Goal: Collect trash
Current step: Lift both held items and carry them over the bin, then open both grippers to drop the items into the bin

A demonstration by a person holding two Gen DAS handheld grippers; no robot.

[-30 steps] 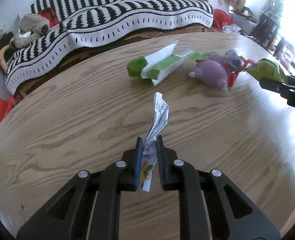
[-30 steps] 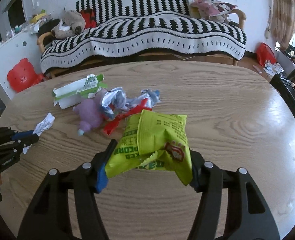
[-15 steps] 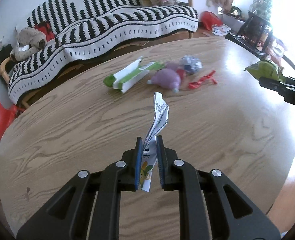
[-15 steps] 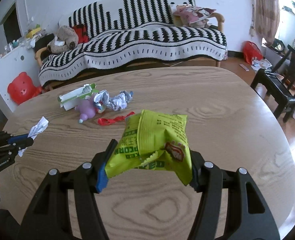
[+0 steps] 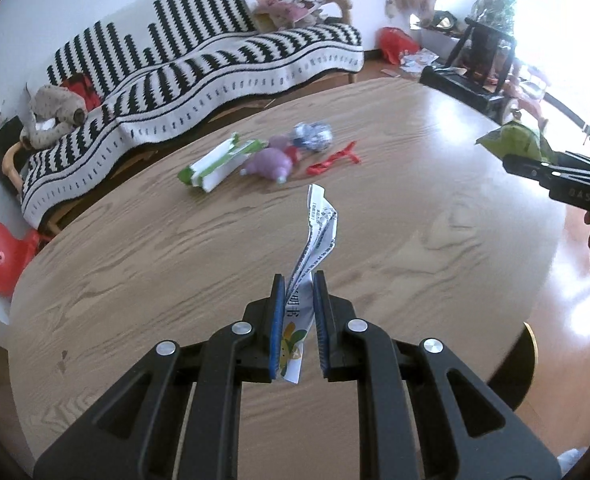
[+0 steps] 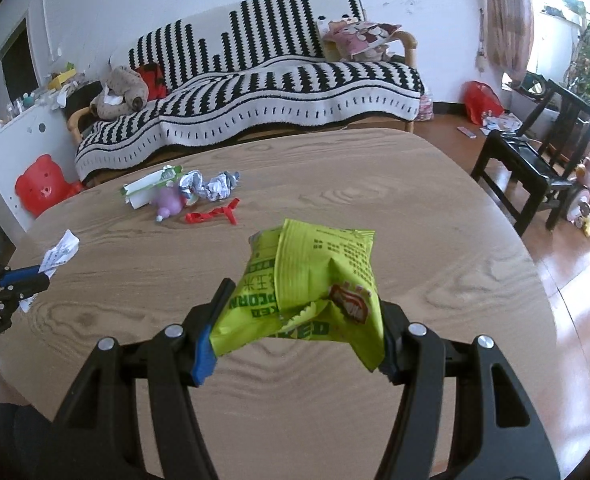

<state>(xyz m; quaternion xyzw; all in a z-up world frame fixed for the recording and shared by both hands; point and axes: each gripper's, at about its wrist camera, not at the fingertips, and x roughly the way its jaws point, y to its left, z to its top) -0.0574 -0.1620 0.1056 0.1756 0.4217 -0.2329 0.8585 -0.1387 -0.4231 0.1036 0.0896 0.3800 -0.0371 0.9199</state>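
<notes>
My left gripper (image 5: 298,280) is shut on a crumpled white paper wrapper (image 5: 315,236) and holds it above the wooden table (image 5: 175,256). My right gripper (image 6: 301,292) is shut on a lime-green snack bag (image 6: 307,288), also above the table; it shows at the right edge of the left wrist view (image 5: 515,144). A pile of trash lies at the table's far side: a green-and-white carton (image 5: 219,162), a purple toy-like lump (image 5: 269,162), crumpled foil (image 5: 313,134) and a red strip (image 5: 333,160).
A sofa with a black-and-white striped cover (image 6: 255,80) stands behind the table. A dark wooden chair (image 6: 535,152) stands on the floor to the right. A red bear stool (image 6: 41,186) is at the left.
Both grippers have drawn back and up from the trash pile with their wrappers still held. The pile now looks farther away.
</notes>
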